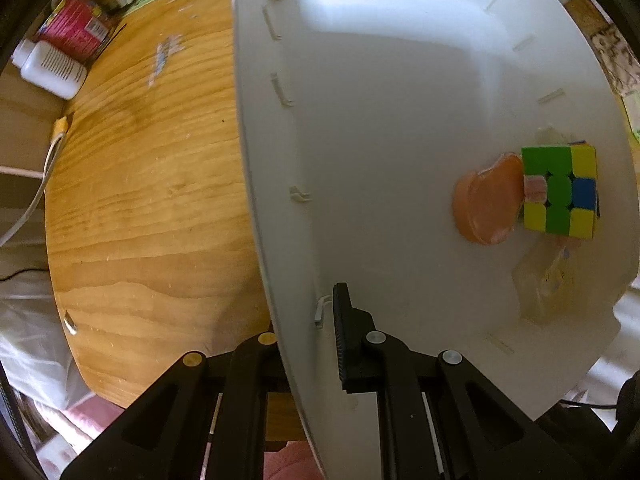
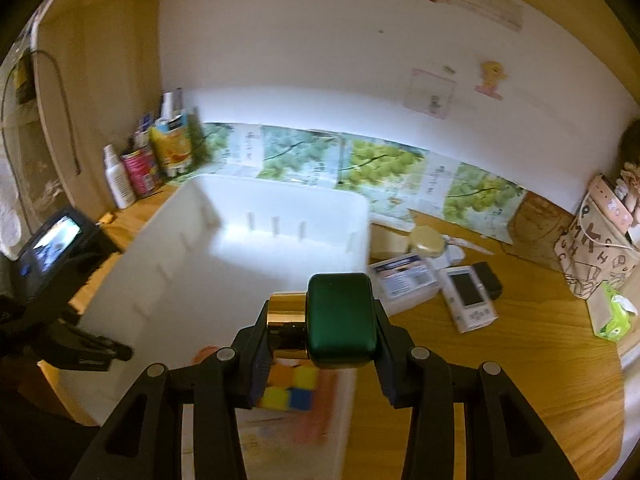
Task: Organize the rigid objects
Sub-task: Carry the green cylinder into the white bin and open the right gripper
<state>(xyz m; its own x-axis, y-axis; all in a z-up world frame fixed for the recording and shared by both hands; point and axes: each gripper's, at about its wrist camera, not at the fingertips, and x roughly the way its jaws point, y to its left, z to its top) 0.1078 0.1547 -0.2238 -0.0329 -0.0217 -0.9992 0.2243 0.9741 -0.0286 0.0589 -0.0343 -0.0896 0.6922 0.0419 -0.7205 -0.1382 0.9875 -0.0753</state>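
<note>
Matte black plastic tongs (image 1: 308,340) on both rigs, angular linkage arms with triangular cut-outs. Round pivot pins, brass and silver left, silver on right tongs (image 2: 320,344). Ribbed pad (image 1: 340,340) on left finger.

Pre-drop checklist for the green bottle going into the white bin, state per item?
1. Right claw shut on the green bottle, pads against gold cap and green body: ok.
2. Left claw clamped on the white bin wall, steadying it: ok.
3. Bottle over the bin opening, not the wooden table: ok, above the near end.
4. Landing spot free: not ok directly below, where the puzzle cube and orange disc lie; the far half of the bin is bare.
5. Clear item near the cube: cannot tell what it is.
6. Height of the bottle above the bin floor: cannot tell.
</note>
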